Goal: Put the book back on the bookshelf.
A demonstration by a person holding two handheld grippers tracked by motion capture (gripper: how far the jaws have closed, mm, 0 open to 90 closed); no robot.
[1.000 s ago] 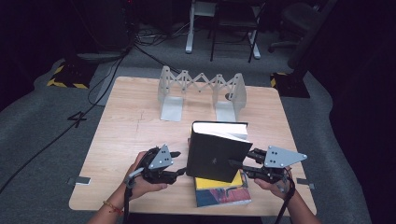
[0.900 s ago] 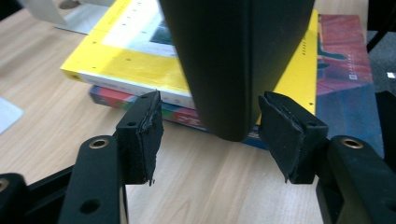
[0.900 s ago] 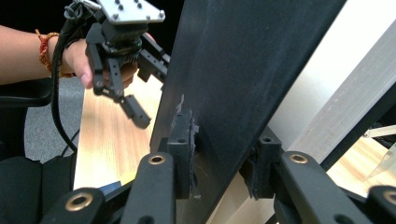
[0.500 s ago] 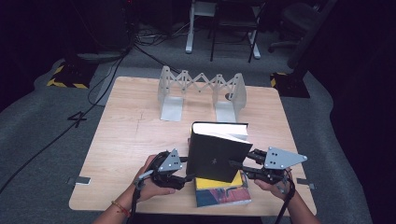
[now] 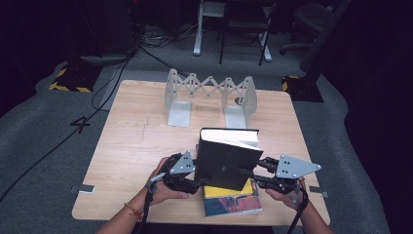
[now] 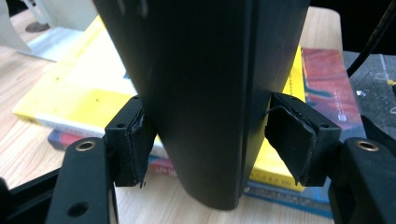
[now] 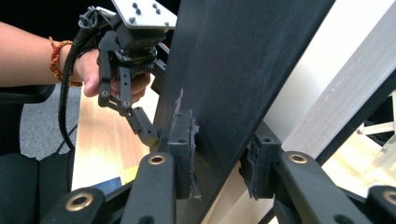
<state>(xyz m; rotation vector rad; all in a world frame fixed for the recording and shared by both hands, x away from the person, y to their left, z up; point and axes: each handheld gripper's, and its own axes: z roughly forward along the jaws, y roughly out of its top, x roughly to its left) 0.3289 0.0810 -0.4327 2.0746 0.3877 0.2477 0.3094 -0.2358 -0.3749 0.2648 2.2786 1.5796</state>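
The black book (image 5: 226,158) stands upright on the stacked books (image 5: 233,200) near the table (image 5: 141,141) edge. The left tongs (image 6: 212,140) have just been opening, one pad clear of the spine (loosening), while the right tongs (image 7: 219,154) stay clamped on its cover, so it now rests on one grip.

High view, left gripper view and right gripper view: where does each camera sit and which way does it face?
High view: above the person's side, facing forward and down on the light wooden table; both forearms show.
Left gripper view: on the left tool, whose jaws have just been opening around the tall black hardcover book.
Right gripper view: on the right tool, clamped on that book, facing the left hand.
All three share the book.
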